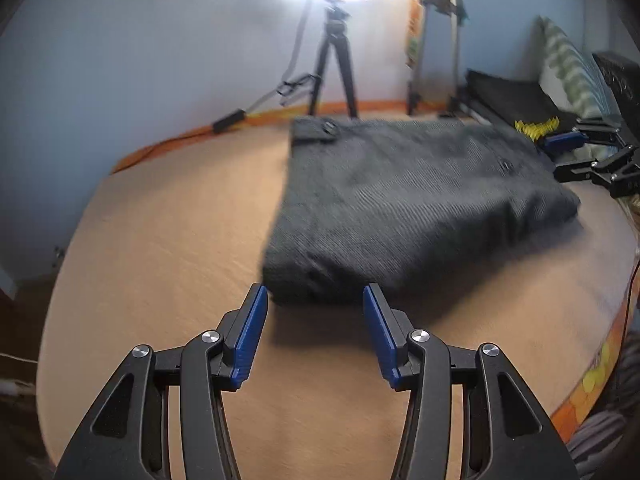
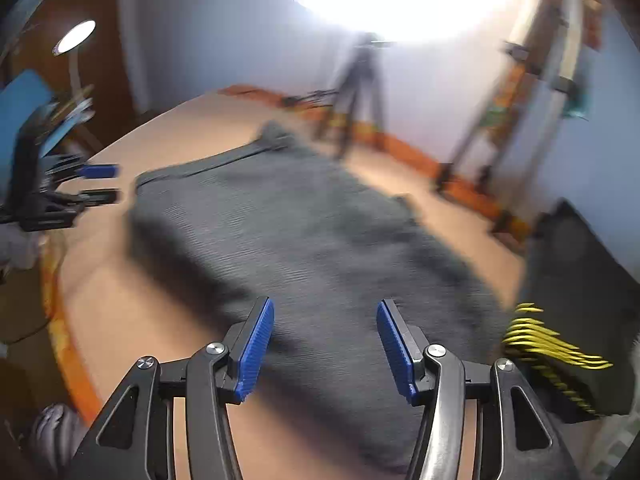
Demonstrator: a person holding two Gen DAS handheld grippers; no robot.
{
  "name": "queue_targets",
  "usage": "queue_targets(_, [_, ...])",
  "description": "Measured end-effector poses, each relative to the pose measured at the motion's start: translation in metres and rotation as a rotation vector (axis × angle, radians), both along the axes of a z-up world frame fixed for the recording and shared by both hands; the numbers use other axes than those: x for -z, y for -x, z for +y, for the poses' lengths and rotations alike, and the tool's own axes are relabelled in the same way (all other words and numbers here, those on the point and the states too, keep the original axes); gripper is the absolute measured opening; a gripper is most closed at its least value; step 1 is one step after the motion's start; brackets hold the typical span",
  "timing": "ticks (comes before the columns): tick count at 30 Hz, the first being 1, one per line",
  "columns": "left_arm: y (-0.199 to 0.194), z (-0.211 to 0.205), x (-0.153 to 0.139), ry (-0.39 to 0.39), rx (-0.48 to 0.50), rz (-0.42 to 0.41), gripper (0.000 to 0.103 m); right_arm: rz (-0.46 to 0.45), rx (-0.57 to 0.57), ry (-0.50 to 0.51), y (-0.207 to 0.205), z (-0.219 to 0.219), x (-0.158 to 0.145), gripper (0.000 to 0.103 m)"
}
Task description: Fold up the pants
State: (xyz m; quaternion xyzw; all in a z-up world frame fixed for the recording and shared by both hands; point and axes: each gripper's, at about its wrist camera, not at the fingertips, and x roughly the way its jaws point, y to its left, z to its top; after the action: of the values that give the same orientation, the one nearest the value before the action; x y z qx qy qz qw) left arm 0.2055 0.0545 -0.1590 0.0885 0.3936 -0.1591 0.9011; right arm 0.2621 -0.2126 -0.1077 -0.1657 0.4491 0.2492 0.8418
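One pair of pants [image 1: 404,204] is seen, dark grey and ribbed like corduroy, lying flat and already doubled over on the tan bed [image 1: 168,240]. In the left wrist view it fills the area from the centre out toward 2 o'clock, its thick folded edge just beyond the left gripper [image 1: 315,298]. In the right wrist view the cloth [image 2: 312,240] runs from the centre toward 11 o'clock, and the right gripper [image 2: 325,308] hangs above its near end.

Both grippers are held spread apart, with nothing between the blue fingers [image 1: 252,332].

The fabric is judged soft, limp and fairly heavy for cloth, with enough grip not to slide. Several stacked layers would have to be pinched together, so a hold is best taken at the two corners of the thick near edge, one gripper to each.

Counted: one pair of pants, two grippers, two fingers on each, one tripod [image 1: 334,64] at 12 o'clock.
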Motion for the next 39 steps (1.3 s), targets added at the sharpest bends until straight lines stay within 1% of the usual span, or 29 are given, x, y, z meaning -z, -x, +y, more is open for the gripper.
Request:
queue_targets(5, [0.0, -0.022, 0.01, 0.038, 0.067, 0.058, 0.048, 0.02, -0.09, 0.069, 0.02, 0.039, 0.027, 0.055])
queue_targets(8, [-0.008, -0.035, 0.017, 0.072, 0.105, 0.107, 0.048, 0.029, -0.115, 0.096, 0.021, 0.051, 0.039, 0.056])
queue_targets(11, [-0.017, -0.047, 0.024, 0.099, 0.122, 0.128, 0.048, 0.034, -0.133, 0.118, 0.019, 0.058, 0.049, 0.057])
queue_targets(12, [-0.019, -0.049, 0.025, 0.111, 0.129, 0.136, 0.045, 0.035, -0.138, 0.122, 0.019, 0.059, 0.05, 0.058])
queue_targets(13, [-0.022, -0.051, 0.026, 0.125, 0.141, 0.147, 0.029, 0.038, -0.143, 0.127, 0.019, 0.06, 0.053, 0.058])
queue_targets(15, [-0.029, -0.056, 0.025, 0.142, 0.154, 0.166, 0.007, 0.041, -0.152, 0.135, 0.017, 0.063, 0.056, 0.058])
queue_targets(18, [-0.041, -0.055, 0.013, 0.181, 0.16, 0.157, 0.006, 0.037, -0.159, 0.148, 0.013, 0.065, 0.058, 0.058])
queue_targets(20, [-0.051, -0.051, 0.002, 0.226, 0.154, 0.152, 0.006, 0.03, -0.17, 0.153, 0.01, 0.067, 0.059, 0.059])
queue_targets(23, [-0.066, -0.05, -0.008, 0.251, 0.156, 0.157, 0.006, 0.02, -0.172, 0.17, 0.004, 0.071, 0.062, 0.059])
queue_targets(25, [-0.074, -0.051, -0.011, 0.259, 0.15, 0.159, 0.006, 0.0, -0.173, 0.203, 0.001, 0.076, 0.067, 0.059])
queue_targets(27, [-0.081, -0.052, -0.012, 0.266, 0.142, 0.163, 0.007, -0.038, -0.172, 0.259, -0.001, 0.081, 0.072, 0.059])
queue_targets(28, [-0.084, -0.051, -0.013, 0.269, 0.14, 0.166, 0.008, -0.047, -0.167, 0.279, -0.002, 0.081, 0.074, 0.055])
queue_targets(29, [-0.085, -0.052, -0.014, 0.269, 0.141, 0.165, 0.009, -0.051, -0.155, 0.295, -0.005, 0.08, 0.074, 0.04])
queue_targets(30, [-0.085, -0.052, -0.015, 0.265, 0.141, 0.162, 0.009, -0.049, -0.141, 0.297, -0.008, 0.078, 0.072, 0.032])
queue_targets(32, [-0.083, -0.051, -0.019, 0.26, 0.141, 0.158, 0.011, -0.02, -0.122, 0.234, -0.016, 0.07, 0.061, 0.023])
queue_targets(34, [-0.079, -0.047, -0.024, 0.249, 0.136, 0.147, 0.015, 0.002, -0.103, 0.177, -0.022, 0.061, 0.048, 0.019])
queue_targets(36, [-0.071, -0.041, -0.032, 0.227, 0.128, 0.12, 0.019, -0.018, -0.077, 0.146, -0.024, 0.052, 0.034, 0.02])
queue_targets(37, [-0.065, -0.037, -0.035, 0.218, 0.124, 0.11, 0.022, -0.028, -0.064, 0.133, -0.025, 0.049, 0.028, 0.022])
queue_targets(39, [-0.056, -0.029, -0.039, 0.202, 0.118, 0.105, 0.028, -0.04, -0.053, 0.125, -0.023, 0.045, 0.02, 0.023])
